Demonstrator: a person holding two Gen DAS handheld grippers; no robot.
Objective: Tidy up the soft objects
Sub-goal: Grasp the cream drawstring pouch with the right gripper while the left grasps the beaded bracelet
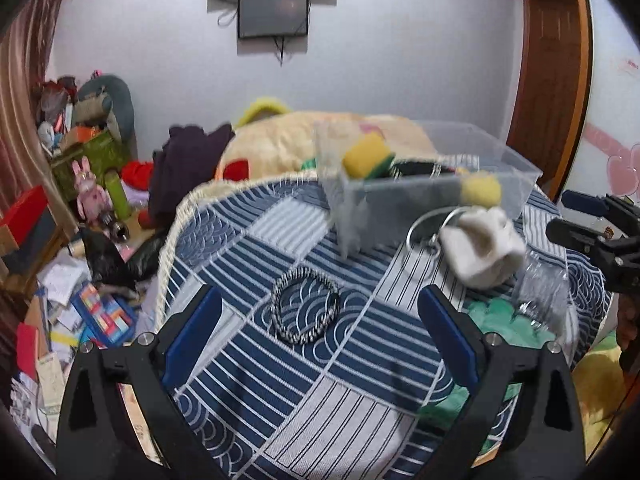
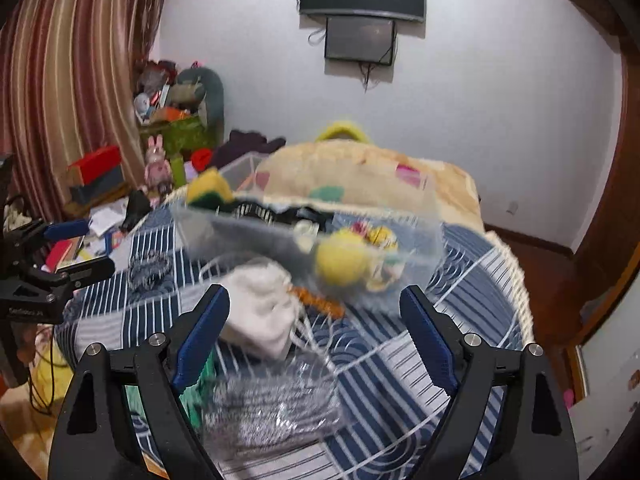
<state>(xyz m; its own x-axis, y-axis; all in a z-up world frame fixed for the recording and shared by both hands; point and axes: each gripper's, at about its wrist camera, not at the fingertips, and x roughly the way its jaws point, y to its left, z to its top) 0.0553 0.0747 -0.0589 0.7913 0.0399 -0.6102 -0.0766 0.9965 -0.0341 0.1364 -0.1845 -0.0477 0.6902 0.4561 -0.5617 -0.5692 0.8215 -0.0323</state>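
Sorting is midway — both the left gripper [image 1: 320,332] and right gripper [image 2: 316,336] gape wide, empty. The white cloth pouch [image 2: 260,312] lies at eleven o'clock of the right gripper, beside the clear bin [image 2: 424,248]; next, close on it.

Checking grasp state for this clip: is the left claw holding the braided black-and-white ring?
No. The left claw stands open, and the braided ring lies flat on the blue patterned cloth between its fingers, touching neither.

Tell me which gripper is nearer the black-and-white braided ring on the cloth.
Left. The left gripper is right at the braided ring, jaws open around it. The right gripper is off to its right, over the white pouch.
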